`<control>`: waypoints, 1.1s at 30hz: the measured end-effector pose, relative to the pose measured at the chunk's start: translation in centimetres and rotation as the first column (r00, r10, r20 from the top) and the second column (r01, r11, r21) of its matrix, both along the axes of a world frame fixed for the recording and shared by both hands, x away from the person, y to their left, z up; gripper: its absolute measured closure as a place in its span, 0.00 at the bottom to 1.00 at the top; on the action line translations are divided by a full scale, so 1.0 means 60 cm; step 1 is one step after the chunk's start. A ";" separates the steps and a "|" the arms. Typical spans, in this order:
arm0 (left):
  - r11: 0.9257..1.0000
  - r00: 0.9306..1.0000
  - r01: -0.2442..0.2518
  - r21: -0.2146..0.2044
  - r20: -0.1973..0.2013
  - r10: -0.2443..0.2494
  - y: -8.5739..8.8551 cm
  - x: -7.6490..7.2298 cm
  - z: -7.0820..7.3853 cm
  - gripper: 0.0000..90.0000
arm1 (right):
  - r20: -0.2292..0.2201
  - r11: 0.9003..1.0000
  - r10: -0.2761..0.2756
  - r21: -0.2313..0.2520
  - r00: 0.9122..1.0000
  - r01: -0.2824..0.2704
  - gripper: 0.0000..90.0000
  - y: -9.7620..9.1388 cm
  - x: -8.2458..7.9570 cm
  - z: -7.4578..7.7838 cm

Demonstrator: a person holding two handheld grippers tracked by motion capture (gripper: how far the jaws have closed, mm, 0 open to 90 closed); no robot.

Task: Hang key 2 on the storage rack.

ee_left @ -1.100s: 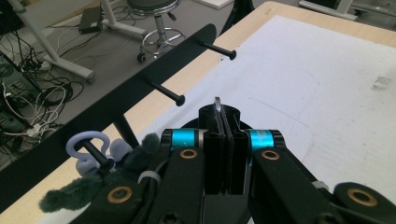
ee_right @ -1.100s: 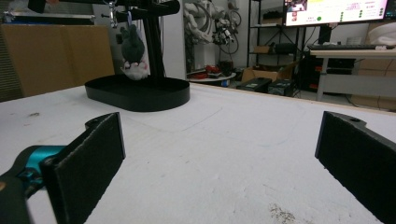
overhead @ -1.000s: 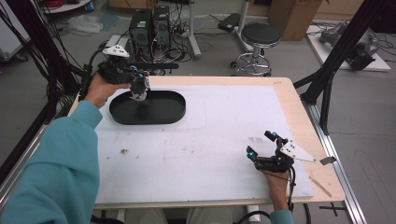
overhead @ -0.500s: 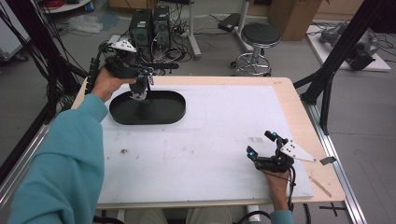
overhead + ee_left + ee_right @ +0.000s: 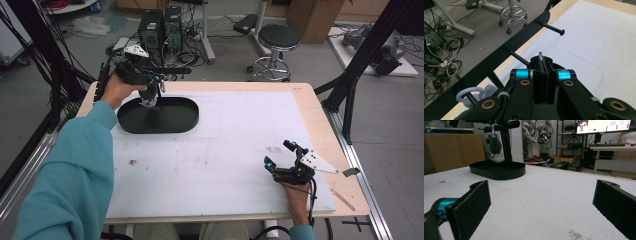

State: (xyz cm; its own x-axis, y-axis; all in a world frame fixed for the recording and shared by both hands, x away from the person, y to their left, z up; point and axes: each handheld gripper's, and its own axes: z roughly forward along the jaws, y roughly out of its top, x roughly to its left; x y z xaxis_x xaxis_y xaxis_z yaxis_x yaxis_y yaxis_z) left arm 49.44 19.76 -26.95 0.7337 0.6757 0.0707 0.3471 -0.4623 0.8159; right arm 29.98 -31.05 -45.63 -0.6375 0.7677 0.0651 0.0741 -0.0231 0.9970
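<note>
Two grippers at work. Left gripper (image 5: 150,92), far left above black oval tray (image 5: 187,117), jaws pressed together on thin metal ring (image 5: 540,55) of grey-and-white plush keychain (image 5: 495,147), close beside black peg rack (image 5: 499,58). Right gripper (image 5: 281,154), near right edge of white table (image 5: 225,150), jaws wide apart, holding nothing.

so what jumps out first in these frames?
The black stand with pegs on its oval tray at the table's far left, where the left tongs are shut on a small keychain-like item up by the crossbar. Next, the right tongs resting open near the front right on the white mat.
</note>
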 end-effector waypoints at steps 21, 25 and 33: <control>1.000 1.000 -0.028 0.006 0.003 0.028 0.003 0.012 -0.009 0.98 | 0.000 1.000 0.002 0.000 1.000 -0.002 0.01 0.000 0.000 0.000; 0.999 0.999 -0.034 -0.002 0.000 0.034 0.005 0.015 -0.011 0.98 | 0.000 1.000 0.002 0.000 1.000 -0.002 0.01 0.000 0.000 0.000; 0.999 0.999 -0.042 -0.005 0.014 0.042 0.005 0.019 -0.013 0.98 | -0.001 1.000 0.002 0.000 1.000 -0.002 0.01 0.000 0.000 0.000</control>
State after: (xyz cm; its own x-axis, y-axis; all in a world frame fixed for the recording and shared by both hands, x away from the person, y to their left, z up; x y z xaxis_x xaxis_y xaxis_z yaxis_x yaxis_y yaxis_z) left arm 50.61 20.07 -27.72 0.7040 0.7060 0.0777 0.3545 -0.4441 0.8229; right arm 29.98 -31.05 -45.63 -0.6392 0.7662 0.0657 0.0748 -0.0231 0.9969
